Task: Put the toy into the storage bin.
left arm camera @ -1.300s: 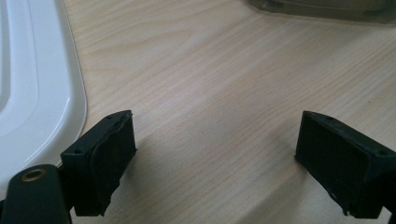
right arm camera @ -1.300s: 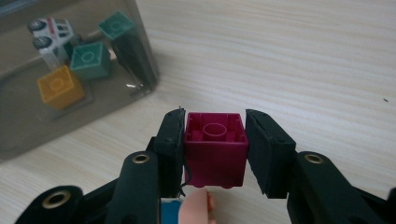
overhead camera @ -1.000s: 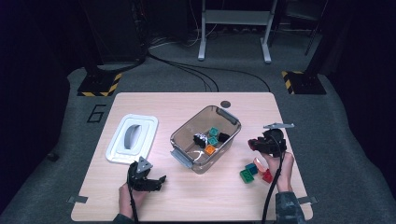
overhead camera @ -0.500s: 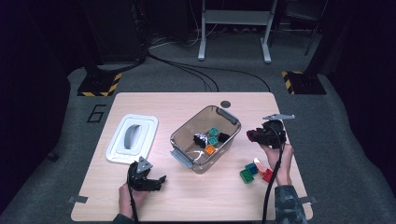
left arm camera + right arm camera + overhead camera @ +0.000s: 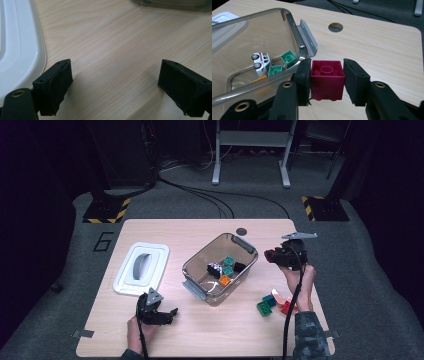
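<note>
My right gripper is shut on a dark red brick, its hollow underside facing the camera. It hovers just off the right rim of the clear plastic bin, where the high view shows the gripper. Inside the bin lie a white toy car, green bricks, an orange piece and a black piece. My left gripper rests low over the table's front left, jaws wide open over bare wood.
A white bin lid lies at the left, its edge beside my left jaws. Loose green, blue and red bricks sit on the table by the right hand. A round hole is behind the bin.
The right gripper has lifted the dark red brick from near the loose bricks and carried it back and left toward the bin's rim. The left gripper has stayed put.
</note>
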Motion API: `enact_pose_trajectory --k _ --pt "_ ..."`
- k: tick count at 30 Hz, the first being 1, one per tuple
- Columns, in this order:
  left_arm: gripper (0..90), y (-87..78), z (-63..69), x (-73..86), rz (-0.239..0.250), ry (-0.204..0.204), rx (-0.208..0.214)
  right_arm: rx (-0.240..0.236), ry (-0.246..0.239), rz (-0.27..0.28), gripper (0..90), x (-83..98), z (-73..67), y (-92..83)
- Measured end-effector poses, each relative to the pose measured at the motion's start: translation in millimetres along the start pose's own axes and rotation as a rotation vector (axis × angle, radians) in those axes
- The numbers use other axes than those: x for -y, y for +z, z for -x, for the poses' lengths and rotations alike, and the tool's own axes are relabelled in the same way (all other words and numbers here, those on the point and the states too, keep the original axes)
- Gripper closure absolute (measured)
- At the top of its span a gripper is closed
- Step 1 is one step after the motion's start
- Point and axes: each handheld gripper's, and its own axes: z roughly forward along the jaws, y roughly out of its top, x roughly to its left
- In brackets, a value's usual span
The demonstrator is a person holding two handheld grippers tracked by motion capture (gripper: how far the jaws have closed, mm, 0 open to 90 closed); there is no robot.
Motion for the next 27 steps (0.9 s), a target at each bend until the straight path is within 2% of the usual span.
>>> enact_pose_trajectory --k 8,18,27 --pt "11.7 0.0 0.0 0.0 0.0 0.0 0.0 -0.004 -0.027 0.016 59.1 -13.7 -4.5 -4.3" --pt "11.7 0.0 0.0 0.0 0.0 0.0 0.0 -0.027 -0.056 0.02 59.1 -27.3 -17.9 0.8" --pt "11.7 0.2 0.2 0.0 0.002 -0.003 0.0 -0.065 -0.088 0.004 59.1 -34.9 -37.7 10.3"
